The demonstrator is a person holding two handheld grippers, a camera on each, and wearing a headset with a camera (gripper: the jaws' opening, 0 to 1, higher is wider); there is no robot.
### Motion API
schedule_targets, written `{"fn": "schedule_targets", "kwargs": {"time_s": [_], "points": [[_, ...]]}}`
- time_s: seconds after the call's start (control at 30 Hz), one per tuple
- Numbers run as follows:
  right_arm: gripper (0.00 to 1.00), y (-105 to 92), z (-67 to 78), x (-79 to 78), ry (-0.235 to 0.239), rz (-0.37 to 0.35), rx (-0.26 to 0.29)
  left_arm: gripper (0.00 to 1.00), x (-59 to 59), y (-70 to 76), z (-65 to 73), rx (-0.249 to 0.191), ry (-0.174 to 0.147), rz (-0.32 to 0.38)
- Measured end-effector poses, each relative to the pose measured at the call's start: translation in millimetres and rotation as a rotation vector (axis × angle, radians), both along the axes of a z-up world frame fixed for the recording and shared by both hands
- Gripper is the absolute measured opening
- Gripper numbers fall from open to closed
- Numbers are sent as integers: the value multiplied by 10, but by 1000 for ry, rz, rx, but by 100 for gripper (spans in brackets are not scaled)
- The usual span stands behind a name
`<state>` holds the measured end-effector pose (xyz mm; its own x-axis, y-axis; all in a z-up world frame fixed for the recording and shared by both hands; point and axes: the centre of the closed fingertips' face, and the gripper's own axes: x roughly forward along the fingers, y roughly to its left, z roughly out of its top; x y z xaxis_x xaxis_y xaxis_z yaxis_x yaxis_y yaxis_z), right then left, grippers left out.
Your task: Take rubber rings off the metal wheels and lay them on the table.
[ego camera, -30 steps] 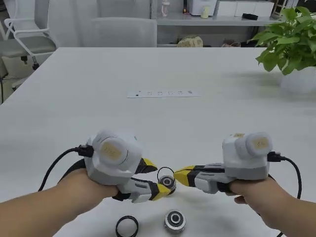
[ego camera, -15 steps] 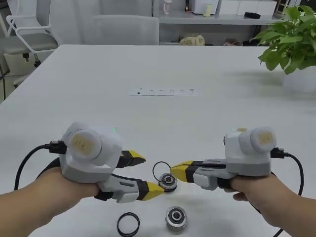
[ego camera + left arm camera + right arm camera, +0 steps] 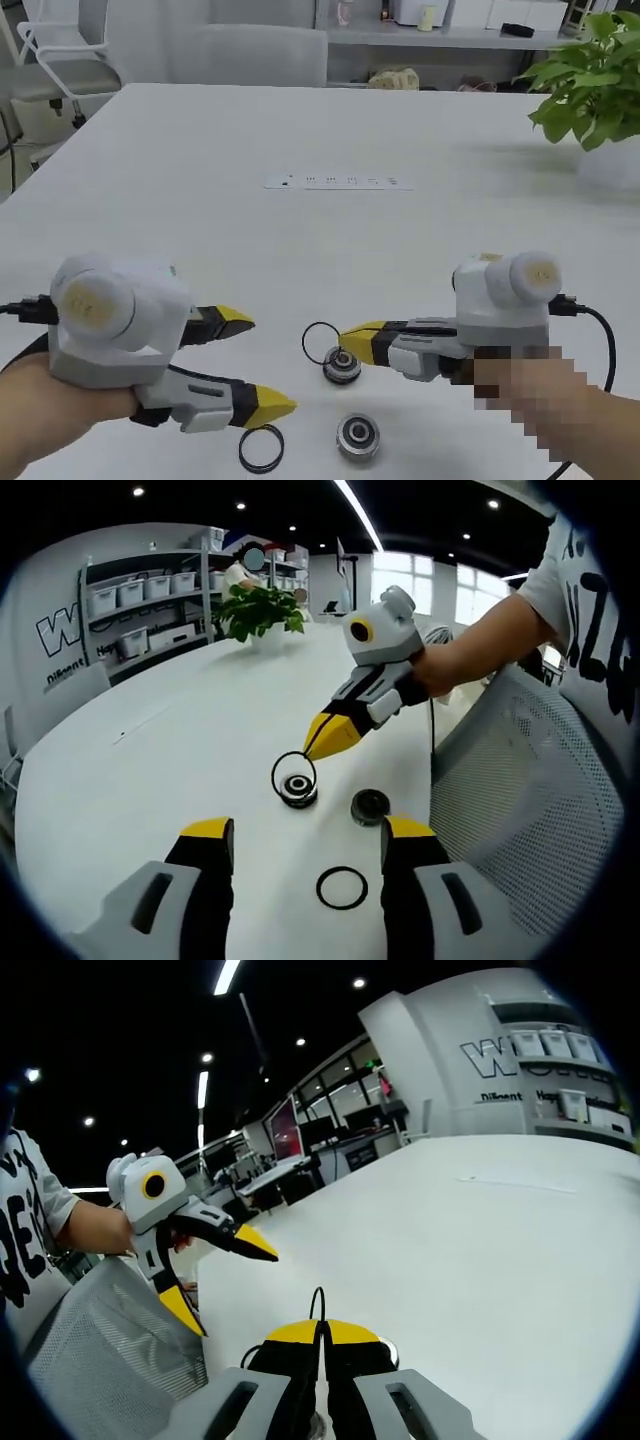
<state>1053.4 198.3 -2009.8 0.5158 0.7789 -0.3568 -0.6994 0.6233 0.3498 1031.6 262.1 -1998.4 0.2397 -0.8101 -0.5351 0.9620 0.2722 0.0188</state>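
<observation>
Left of where it was a second ago, the left gripper [image 3: 255, 362] now sits clear of the wheel [image 3: 342, 366] it had been bracing, its jaws spread wide and empty. The right gripper [image 3: 347, 334] has hardly shifted; its jaws are pinched shut on the ring [image 3: 309, 329], which stands as a loop just beside and above the wheel. I cannot tell whether the ring's lower edge still catches on the wheel. That is the main risk: nothing steadies the wheel now, so if the rubber still clings, a pull to the right would likely drag or tip the wheel instead of freeing the ring. A stretched ring could also snap out of the thin pinch and skip away. The wheel is round and the table [image 3: 300, 240] looks smooth, so a knock may send it rolling toward the near wheel [image 3: 357, 438]. The left gripper's lower jaw hangs close to the loose ring [image 3: 241, 450] already lying at the near edge — a careless sweep could push it off. The table is wide, pale and matt, with a socket strip [image 3: 338, 182] set flat farther out. A plant [image 3: 590, 80] stands far right, a chair [image 3: 60, 60] far left, and shelves [image 3: 440, 35] with boxes run along the far wall.
</observation>
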Motion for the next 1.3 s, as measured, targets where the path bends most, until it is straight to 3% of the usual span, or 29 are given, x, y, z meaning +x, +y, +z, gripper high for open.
{"fn": "schedule_targets", "kwargs": {"time_s": [0.47,0.83,1.13,1.3], "points": [[0,238,-7,-97,28,71,3,62,-52,257,41,-1,1,40],[0,419,-49,-210,64,134,8,66,-105,365,5,6,23,52],[0,590,-140,-371,118,206,13,69,-161,425,-28,7,36,55],[0,684,-232,-476,176,248,14,69,-171,461,-27,6,40,62]]}}
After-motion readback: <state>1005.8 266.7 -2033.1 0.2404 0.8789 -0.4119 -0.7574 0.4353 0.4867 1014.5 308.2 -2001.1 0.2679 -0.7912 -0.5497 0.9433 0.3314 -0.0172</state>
